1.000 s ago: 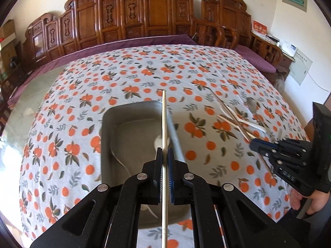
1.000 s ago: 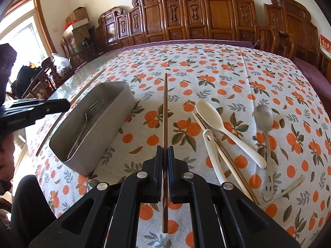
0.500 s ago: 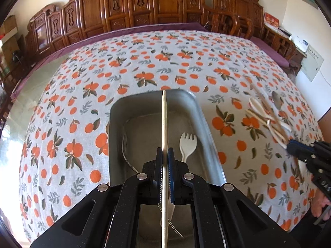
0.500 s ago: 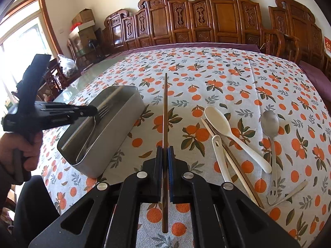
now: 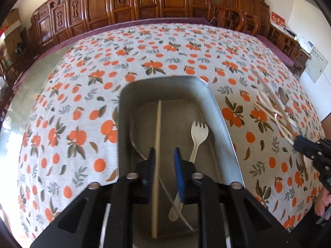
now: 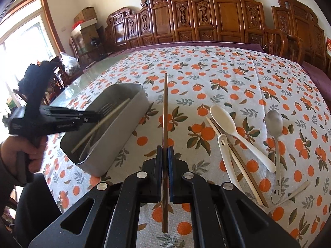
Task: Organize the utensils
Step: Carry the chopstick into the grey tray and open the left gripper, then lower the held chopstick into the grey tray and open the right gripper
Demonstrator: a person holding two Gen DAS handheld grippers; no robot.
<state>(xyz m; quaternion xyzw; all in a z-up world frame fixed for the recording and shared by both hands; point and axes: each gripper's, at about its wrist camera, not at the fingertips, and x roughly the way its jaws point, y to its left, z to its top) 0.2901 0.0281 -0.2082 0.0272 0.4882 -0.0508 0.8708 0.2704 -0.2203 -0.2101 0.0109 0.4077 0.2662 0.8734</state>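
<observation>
Daylight floods from a blown-out window (image 6: 18, 41) at nine o'clock; fisheye bends edges, left view motion-blurred.

No legible text anywhere, red wall sign (image 5: 277, 20) perhaps bearing gold characters, too blurred to read

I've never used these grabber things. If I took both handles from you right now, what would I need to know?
Left gripper: open above the metal tray, its pale chopstick just let go and dropping in.
Right gripper: shut on a dark brown chopstick, held over the tablecloth beside the tray.
Done: a white fork and a metal fork are in the tray.
Left: the brown chopstick, then two white spoons, a metal spoon and more chopsticks lying on the cloth to the right.
</observation>
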